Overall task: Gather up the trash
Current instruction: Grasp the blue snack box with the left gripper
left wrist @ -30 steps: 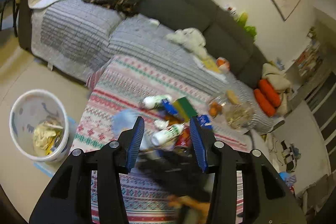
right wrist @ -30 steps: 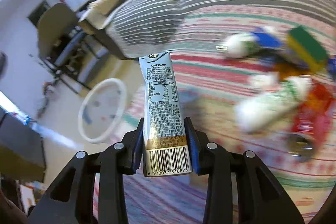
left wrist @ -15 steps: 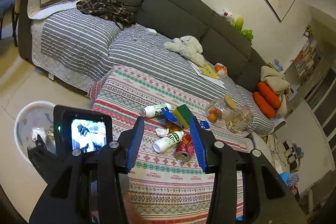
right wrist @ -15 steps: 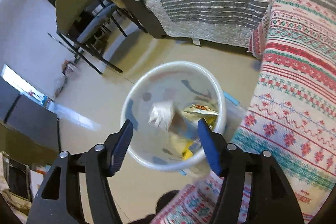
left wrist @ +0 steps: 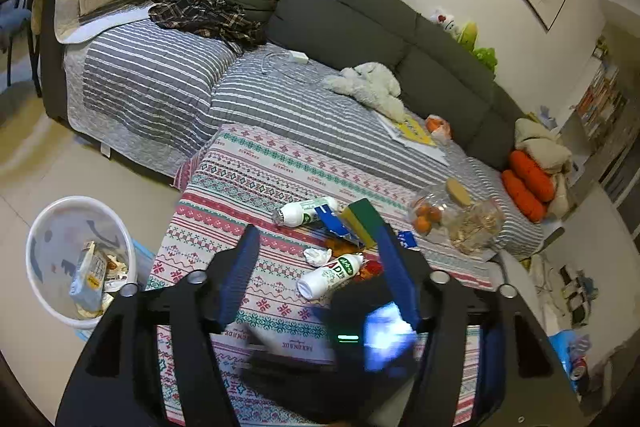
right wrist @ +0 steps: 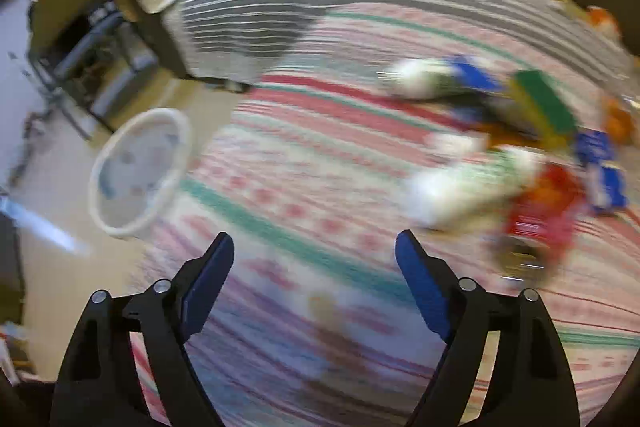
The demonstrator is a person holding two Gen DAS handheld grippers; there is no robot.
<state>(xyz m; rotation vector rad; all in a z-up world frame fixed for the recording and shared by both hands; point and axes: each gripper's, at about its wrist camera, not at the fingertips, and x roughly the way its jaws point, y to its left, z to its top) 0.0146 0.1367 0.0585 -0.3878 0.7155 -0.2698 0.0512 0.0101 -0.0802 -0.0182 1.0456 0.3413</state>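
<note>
Patterned cloth (left wrist: 256, 195) under litter; right-wrist view smeared. White bin (left wrist: 44, 227) on floor left, carton inside. Left gripper (left wrist: 316, 251) opening, empty, near white bottle (left wrist: 330, 275). Right gripper (right wrist: 314, 255) opening wide, empty. Red can (right wrist: 536, 223) blurred.

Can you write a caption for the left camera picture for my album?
Open left gripper over white plastic bottles and a red can on the patterned tablecloth, white trash basket nearby.

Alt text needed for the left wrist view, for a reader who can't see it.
The left gripper, nothing between its opening jaws, points at litter on a patterned tablecloth: two white bottles, a crumpled tissue, a green-and-yellow sponge. A white bin stands on the floor, left.
</note>
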